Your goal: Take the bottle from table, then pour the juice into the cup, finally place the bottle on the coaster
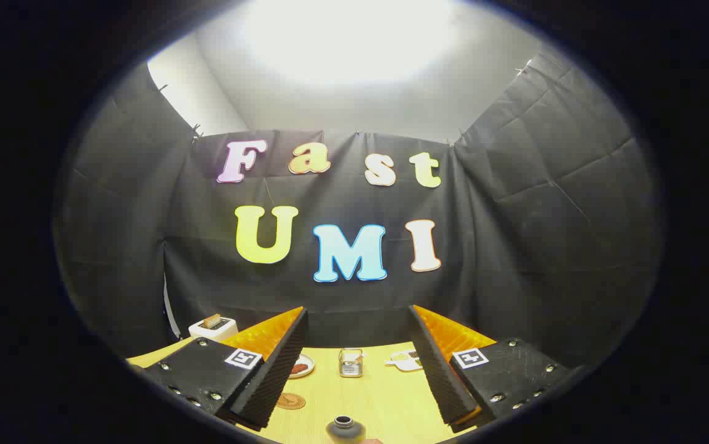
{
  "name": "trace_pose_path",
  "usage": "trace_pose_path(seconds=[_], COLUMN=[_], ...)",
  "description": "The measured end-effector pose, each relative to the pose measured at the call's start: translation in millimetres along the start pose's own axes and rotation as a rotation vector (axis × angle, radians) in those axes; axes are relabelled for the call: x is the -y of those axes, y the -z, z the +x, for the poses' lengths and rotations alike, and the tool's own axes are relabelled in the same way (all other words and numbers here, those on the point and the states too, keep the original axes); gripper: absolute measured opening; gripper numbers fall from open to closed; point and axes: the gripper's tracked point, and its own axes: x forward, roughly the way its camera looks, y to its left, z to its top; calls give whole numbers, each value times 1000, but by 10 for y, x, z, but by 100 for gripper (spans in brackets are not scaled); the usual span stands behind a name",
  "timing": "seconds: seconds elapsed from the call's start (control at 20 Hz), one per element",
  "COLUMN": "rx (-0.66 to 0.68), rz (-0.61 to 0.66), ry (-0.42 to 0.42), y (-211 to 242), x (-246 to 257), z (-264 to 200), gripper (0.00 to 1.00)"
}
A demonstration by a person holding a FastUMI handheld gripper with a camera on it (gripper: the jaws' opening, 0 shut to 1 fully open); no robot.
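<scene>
Gripper held wide open, nothing gripped. Small dark round-shouldered bottle, open-mouthed, stands on yellow wooden table between the fingers, low. Judged rigid, smooth, possibly slippery; body best grasped below the neck.

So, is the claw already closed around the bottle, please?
No, the claw is open, and the bottle stands untouched between its fingers.

Light wooden table. On it: dark bottle nearest, between gripper fingers, which stand wide apart; round brown coaster to left; clear glass cup beyond; small plate; white toaster far left.
</scene>
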Motion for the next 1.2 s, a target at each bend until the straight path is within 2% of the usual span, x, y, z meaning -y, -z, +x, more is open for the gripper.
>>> trace_pose_path(seconds=[1.0, 1.2], rx=[0, -15], rz=[5, 29], ry=[-67, -79], y=[170, 328], x=[-107, -88], z=[40, 41], gripper=[97, 97])
